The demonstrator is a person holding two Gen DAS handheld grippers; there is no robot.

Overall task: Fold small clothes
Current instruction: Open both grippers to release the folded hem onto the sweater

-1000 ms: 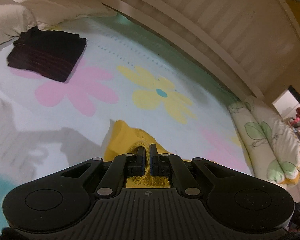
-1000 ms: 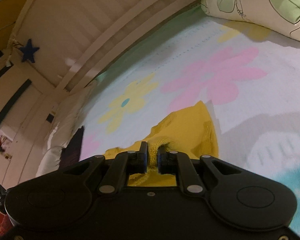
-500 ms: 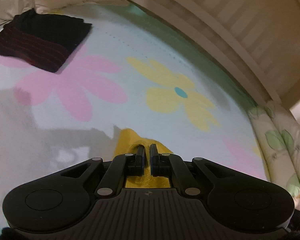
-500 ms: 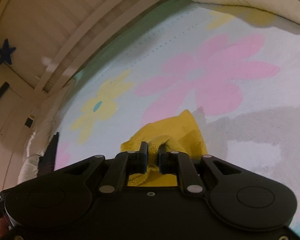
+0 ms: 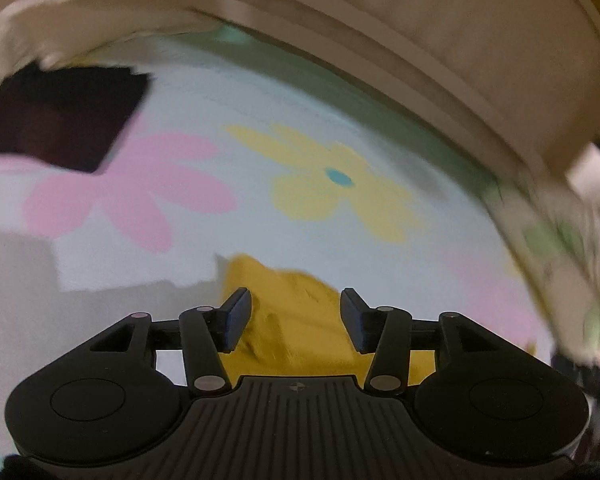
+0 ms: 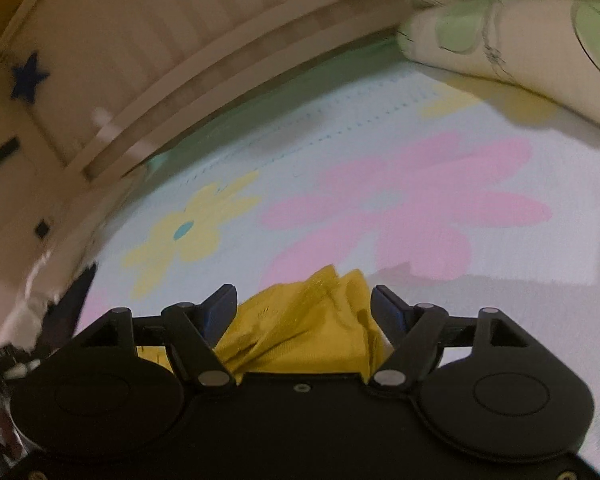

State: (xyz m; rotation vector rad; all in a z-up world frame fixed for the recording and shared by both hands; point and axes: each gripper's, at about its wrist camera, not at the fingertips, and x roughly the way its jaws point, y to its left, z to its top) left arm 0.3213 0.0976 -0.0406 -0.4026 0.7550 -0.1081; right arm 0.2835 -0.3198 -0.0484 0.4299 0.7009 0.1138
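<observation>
A small yellow garment [image 5: 300, 312] lies bunched on the flowered bedsheet [image 5: 260, 100]. My left gripper [image 5: 296, 312] hangs just over it, jaws opening, the cloth between them with no pad pressing on it. In the right wrist view the same yellow garment [image 6: 304, 324] lies crumpled between the jaws of my right gripper [image 6: 304, 310], which are also opening wide and free of the cloth. A folded dark garment [image 5: 60, 120] rests at the far left of the bed.
A pale slatted bed rail [image 5: 380, 20] runs along the far side of the sheet. A rolled quilt with green leaf print [image 6: 520, 32] lies at the right end. White pillows [image 5: 20, 32] sit beyond the dark garment. A blue star [image 6: 28, 78] hangs on the wall.
Both grippers, shut on the yellow garment in the earlier frames, have spread their jaws and let it go. Both moved down toward the sheet.
</observation>
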